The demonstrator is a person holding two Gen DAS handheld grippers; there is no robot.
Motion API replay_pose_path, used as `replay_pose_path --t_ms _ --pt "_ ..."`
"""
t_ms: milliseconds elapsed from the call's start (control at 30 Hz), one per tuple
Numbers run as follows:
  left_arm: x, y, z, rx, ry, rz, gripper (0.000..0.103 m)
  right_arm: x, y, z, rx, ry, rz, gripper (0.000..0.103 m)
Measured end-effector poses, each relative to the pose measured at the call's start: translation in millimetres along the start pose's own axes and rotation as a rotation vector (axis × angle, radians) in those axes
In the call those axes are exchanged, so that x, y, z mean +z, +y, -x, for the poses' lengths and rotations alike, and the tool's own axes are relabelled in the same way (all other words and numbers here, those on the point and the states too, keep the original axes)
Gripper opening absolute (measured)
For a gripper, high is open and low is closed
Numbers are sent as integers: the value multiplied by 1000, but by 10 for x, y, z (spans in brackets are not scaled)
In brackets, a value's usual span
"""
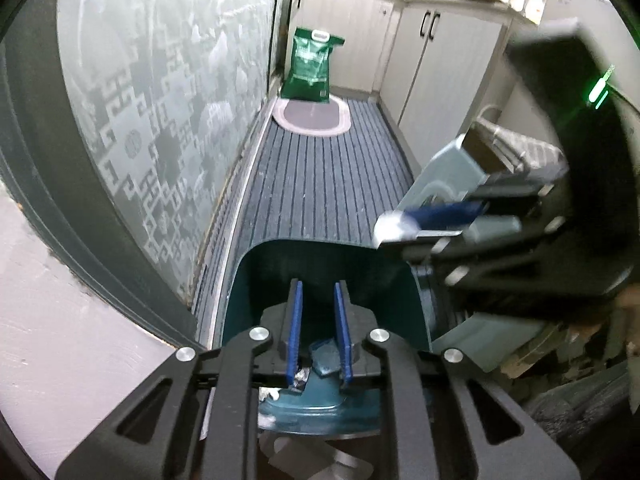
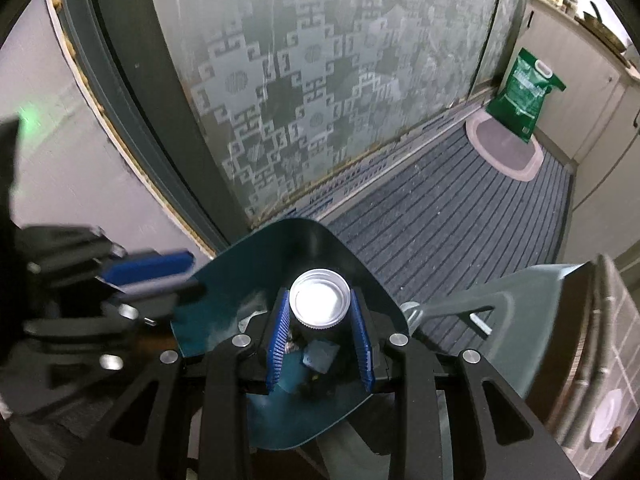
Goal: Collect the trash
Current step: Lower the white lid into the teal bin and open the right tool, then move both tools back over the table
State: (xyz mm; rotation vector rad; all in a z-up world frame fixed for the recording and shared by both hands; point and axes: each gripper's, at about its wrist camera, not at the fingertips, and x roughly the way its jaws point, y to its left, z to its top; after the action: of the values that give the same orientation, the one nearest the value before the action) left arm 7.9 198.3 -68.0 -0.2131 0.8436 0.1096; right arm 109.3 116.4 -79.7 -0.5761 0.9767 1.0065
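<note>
**Bin near, sack at the far end**

The bin (image 2: pixel 240 280) stands near, on the floor mat (image 2: pixel 440 220), with the patterned glass door (image 2: pixel 300 100) on its left. A can (image 2: pixel 319 306) sits between the right gripper (image 2: pixel 320 344) fingers over the bin. Far along the mat lies a small rug (image 1: pixel 312 114); behind it a sack (image 1: pixel 310 66) stands. Cabinets (image 1: pixel 436 80) run on the right.

left gripper (image 1: pixel 319 332) jaws parted | over teal dustpan (image 1: pixel 328 264) | scraps (image 1: pixel 324 362) inside
</note>
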Motion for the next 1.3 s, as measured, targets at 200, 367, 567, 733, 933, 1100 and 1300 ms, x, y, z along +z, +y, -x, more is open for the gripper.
replay_pose_path --t_ms 200,367,567,733,933,1100,1300 --pt "96 26 170 -15 -49 21 14 -69 65 -231 -9 62 13 30" --pt "171 57 302 -25 -85 37 13 -127 98 -395 -18 106 26 30" --pt "257 65 504 -41 -138 55 13 -188 134 -553 -29 162 36 30" --pt "303 42 641 -50 -173 60 13 -240 152 -622 -53 195 50 30" --pt "352 20 720 -64 -203 66 13 -313 161 -647 -50 228 42 39" --pt "380 -8 773 -70 -226 73 13 -306 176 -545 -33 204 42 39" --pt "448 -49 862 -75 -260 85 13 -241 165 -329 -5 137 26 39"
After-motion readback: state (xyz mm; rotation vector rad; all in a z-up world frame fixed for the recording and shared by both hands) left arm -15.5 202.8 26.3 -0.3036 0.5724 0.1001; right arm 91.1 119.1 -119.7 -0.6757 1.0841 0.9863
